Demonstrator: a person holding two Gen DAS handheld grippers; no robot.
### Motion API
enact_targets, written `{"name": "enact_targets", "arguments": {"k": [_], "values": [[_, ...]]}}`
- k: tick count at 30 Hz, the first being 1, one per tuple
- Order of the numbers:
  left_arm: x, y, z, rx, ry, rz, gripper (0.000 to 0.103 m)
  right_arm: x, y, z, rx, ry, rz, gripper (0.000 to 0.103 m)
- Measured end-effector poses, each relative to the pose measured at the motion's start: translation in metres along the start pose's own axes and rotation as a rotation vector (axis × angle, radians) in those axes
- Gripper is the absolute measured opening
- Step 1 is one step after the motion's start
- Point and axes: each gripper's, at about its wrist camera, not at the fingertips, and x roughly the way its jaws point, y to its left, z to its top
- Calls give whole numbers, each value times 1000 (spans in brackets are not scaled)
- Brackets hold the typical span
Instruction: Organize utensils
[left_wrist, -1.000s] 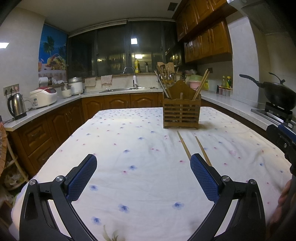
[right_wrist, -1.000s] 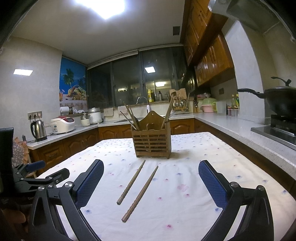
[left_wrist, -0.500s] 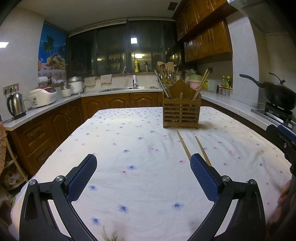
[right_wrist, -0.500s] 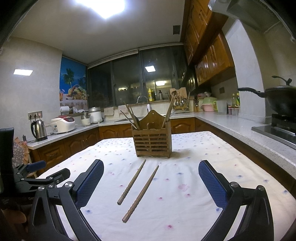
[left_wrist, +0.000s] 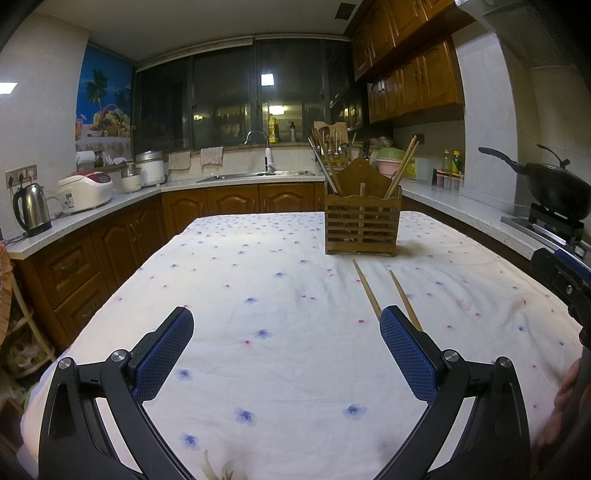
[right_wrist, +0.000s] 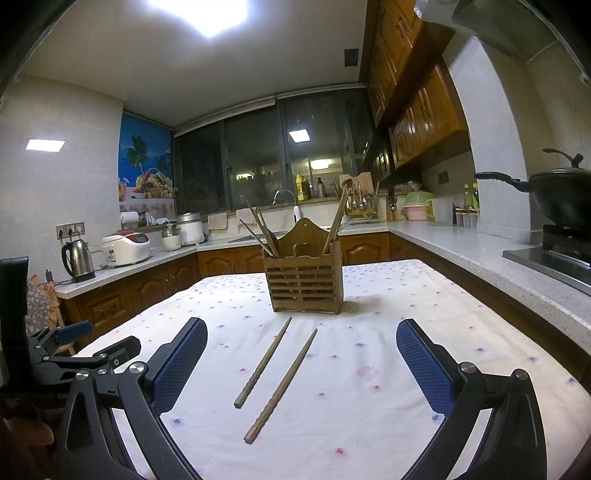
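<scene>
Two wooden chopsticks lie side by side on the flowered tablecloth, one to the left of the other; in the left wrist view the same pair runs behind my right fingertip. A slatted wooden utensil holder stands upright just beyond them, with several chopsticks leaning in it. My right gripper is open, hovering over the near ends of the pair. My left gripper is open over bare cloth, left of the chopsticks. The left gripper also shows at the right view's left edge.
The table fills the room's middle, with its cloth hanging over the edges. Wooden cabinets and a counter ring it, bearing a kettle, a rice cooker and a sink. A black wok sits on the stove at right.
The right gripper has crept slightly forward toward the chopsticks. The left gripper and all objects stay as they were.
</scene>
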Motion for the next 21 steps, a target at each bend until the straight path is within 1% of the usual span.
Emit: {"name": "enact_targets", "arguments": {"k": [7,21], "values": [[0,0,1,-1,1,0,103,2,-3,1,0,-1,-2,103],[2,-3,5,-6,9,-20,103,-5,15,-7,11,28,4,103]]}}
